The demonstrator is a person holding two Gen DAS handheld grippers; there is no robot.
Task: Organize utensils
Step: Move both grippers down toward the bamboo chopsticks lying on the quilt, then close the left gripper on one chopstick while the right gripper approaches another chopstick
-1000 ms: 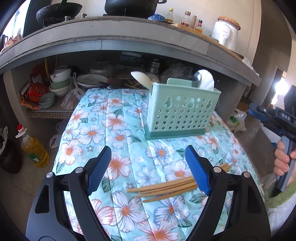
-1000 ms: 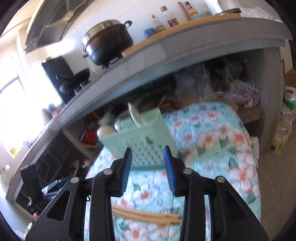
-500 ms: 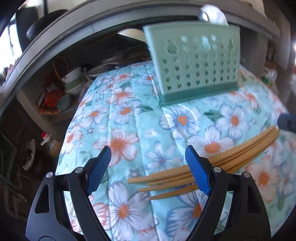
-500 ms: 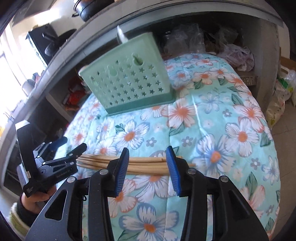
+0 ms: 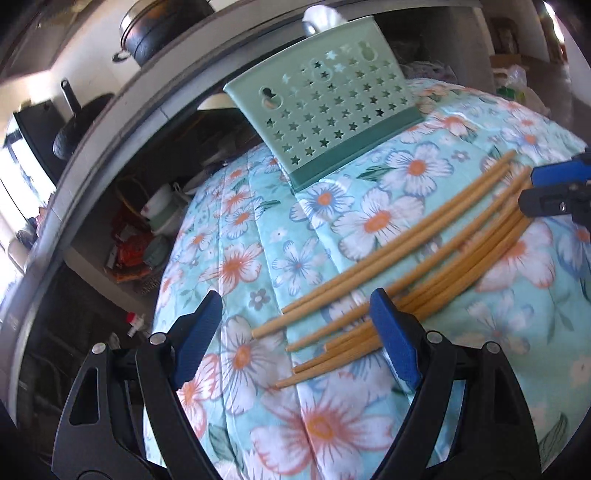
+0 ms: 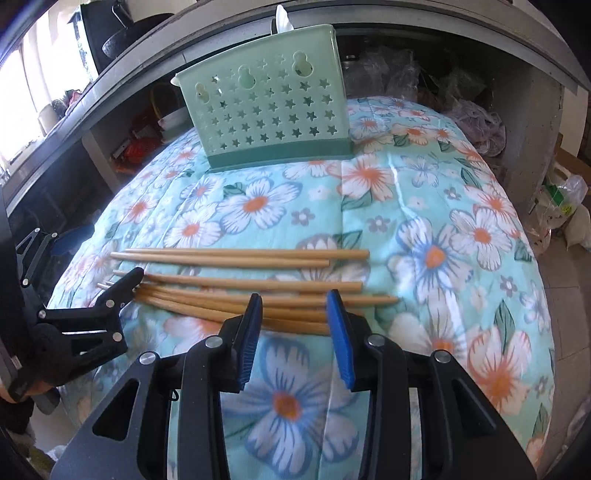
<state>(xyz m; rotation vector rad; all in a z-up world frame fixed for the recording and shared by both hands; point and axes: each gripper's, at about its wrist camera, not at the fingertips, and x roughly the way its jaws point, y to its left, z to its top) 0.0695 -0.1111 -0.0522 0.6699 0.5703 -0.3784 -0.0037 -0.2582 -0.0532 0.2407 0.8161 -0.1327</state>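
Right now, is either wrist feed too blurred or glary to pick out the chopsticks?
Left wrist: motion-smeared edges, yet the chopsticks read clearly. Right wrist: sharper, chopsticks crisp, window glare only upper left; fisheye bows the holder.

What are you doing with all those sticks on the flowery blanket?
A person is tidying utensils with a claw in each hand. A bunch of wooden chopsticks lies loose on the flowered cloth, none picked up yet. The left claw sits open at one end of the bunch, and the right claw is open over the middle. The green holder stands behind them, with a spoon-like thing poking out of it.
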